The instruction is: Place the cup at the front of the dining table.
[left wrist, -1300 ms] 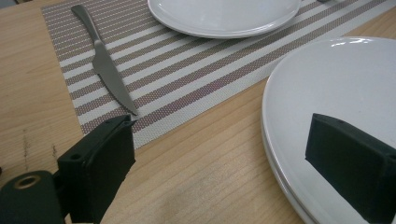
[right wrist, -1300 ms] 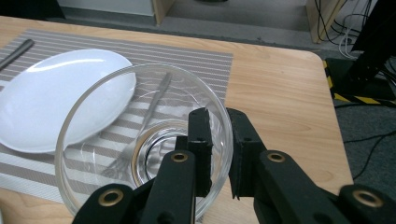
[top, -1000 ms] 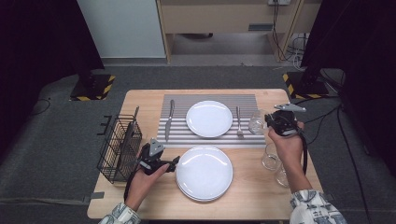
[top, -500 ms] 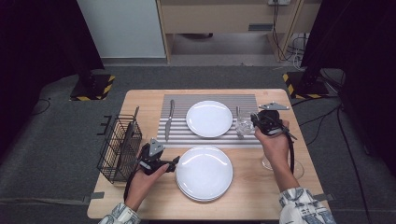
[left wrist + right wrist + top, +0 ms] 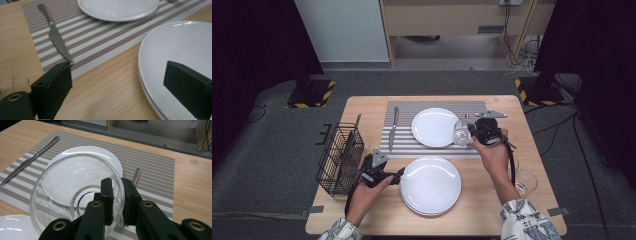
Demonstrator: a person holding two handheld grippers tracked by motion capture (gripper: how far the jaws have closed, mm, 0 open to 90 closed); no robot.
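We are carrying a glass bowl (image 5: 75, 195) above the placemat (image 5: 402, 145), right gripper (image 5: 117, 185) clenched on its rim, placing not done; left gripper (image 5: 125, 87) is waiting released beside the near plate (image 5: 430, 185).

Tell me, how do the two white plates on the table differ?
The far plate lies on the striped placemat; the near plate sits on bare wood. The near plate looks like a stack of two; the far plate is single. Both are round, white and empty.
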